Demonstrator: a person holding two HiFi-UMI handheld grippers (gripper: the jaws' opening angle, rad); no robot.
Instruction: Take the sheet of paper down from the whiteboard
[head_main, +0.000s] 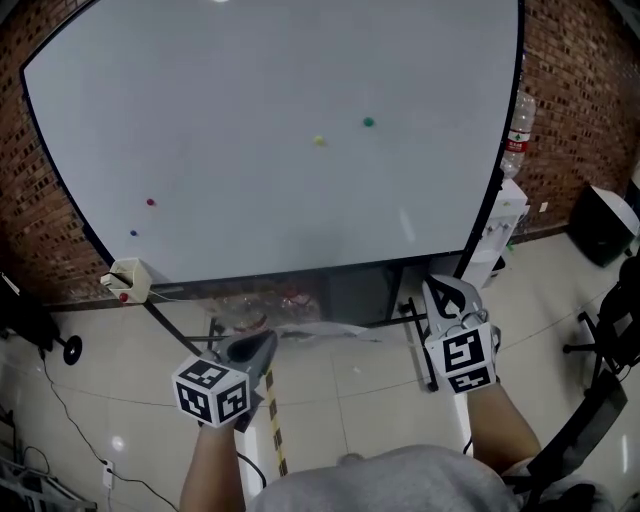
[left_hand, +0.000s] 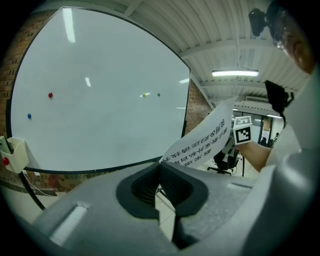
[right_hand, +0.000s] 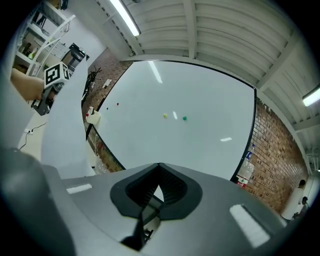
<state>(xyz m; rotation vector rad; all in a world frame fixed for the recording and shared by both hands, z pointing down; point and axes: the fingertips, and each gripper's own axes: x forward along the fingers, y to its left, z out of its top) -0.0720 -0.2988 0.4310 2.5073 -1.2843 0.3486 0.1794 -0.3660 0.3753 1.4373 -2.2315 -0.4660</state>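
Note:
The whiteboard (head_main: 250, 150) fills the upper head view and bears no sheet, only small magnets: green (head_main: 368, 122), yellow (head_main: 319, 140), red (head_main: 151, 201) and blue (head_main: 133, 233). My left gripper (head_main: 262, 345) is low in front of the board's bottom edge, shut on the sheet of paper (head_main: 320, 330), which shows edge-on toward the right. In the left gripper view the printed paper (left_hand: 205, 140) curls up and right from the shut jaws (left_hand: 161, 167). My right gripper (head_main: 445, 290) is off the paper's right end, shut with nothing between its jaws (right_hand: 159, 181).
A small white holder (head_main: 128, 280) with a red magnet hangs at the board's lower left corner. A water bottle (head_main: 516, 135) stands on a white unit (head_main: 495, 230) right of the board. A black chair (head_main: 610, 340) is at the right. Striped tape (head_main: 272, 420) runs on the floor.

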